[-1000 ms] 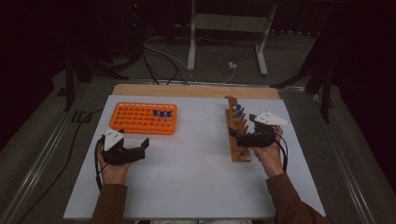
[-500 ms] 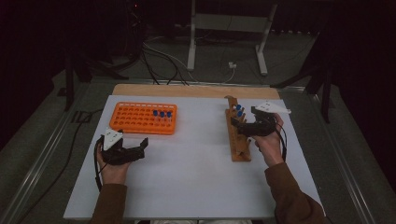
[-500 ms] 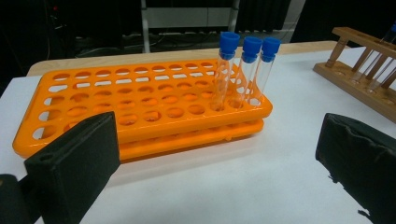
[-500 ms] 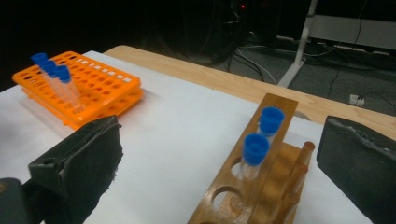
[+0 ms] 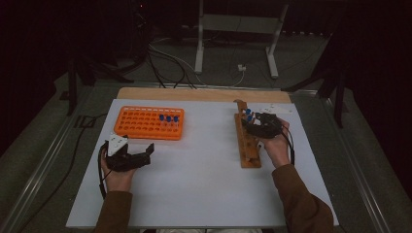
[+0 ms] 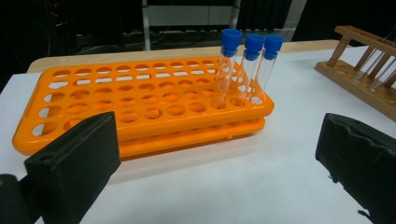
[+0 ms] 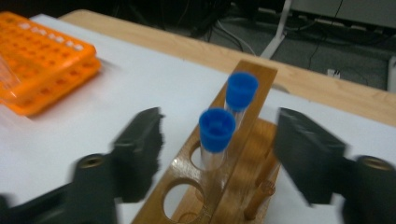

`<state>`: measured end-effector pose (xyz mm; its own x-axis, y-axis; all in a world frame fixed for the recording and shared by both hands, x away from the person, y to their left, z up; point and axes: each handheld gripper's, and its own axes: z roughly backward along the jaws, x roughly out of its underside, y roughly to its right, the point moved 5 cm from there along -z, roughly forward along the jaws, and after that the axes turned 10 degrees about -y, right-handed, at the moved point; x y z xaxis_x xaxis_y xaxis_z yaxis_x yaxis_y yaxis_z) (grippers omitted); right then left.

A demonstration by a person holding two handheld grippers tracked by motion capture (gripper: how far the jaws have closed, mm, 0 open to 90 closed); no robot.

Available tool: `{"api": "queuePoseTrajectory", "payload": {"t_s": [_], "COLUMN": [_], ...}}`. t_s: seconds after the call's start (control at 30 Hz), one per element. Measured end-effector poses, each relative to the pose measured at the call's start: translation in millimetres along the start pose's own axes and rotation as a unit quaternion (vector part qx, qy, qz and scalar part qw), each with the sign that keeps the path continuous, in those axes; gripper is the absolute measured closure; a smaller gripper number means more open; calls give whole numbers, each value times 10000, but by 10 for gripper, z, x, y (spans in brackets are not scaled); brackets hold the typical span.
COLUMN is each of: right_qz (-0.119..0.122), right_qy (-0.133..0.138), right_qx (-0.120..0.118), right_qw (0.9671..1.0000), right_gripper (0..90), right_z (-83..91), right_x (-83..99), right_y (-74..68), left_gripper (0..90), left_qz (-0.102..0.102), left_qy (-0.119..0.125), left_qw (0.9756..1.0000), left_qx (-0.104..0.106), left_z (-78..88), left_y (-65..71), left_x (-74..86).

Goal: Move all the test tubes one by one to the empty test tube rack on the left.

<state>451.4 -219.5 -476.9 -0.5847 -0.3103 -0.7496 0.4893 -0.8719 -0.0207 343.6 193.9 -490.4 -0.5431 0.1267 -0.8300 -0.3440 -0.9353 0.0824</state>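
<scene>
Right gripper over wooden rack, jaws wide, empty. Nearer blue-capped tube stood upright in rack, dead ahead between jaws; second tube just beyond. Left gripper wide, empty, well left of rack, facing orange rack.

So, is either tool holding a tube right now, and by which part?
Nothing is held. The left tool is open and empty before the orange rack. The right tool is open either side of a blue-capped tube in the wooden rack, not gripping it.

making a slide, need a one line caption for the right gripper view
Open right tool straddling two blue-capped tubes in a wooden rack.
</scene>
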Motion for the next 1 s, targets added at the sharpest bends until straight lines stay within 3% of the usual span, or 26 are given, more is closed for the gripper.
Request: {"api": "queuePoseTrajectory", "payload": {"t_s": [0.17,0.37,0.57,1.0], "right_qz": [-24,-17,95,54], "right_qy": [-100,-124,-136,-31], "right_qx": [-24,-75,86,11], "right_qw": [9999,9999,9998,10000], "right_gripper": [592,726,756,761], "right_z": [-66,-93,-114,-79], "right_x": [36,38,33,15], "right_y": [5,-8,-47,-50], "left_gripper": [7,7,7,8], "left_qz": [1,-7,3,-8], "left_qy": [-25,-43,-49,-81], "left_qw": [10000,10000,10000,10000], "left_qx": [-5,-11,-8,3], "left_z": [-9,-12,-20,-33], "left_y": [1,2,7,8], "left_x": [7,10,13,22]}}
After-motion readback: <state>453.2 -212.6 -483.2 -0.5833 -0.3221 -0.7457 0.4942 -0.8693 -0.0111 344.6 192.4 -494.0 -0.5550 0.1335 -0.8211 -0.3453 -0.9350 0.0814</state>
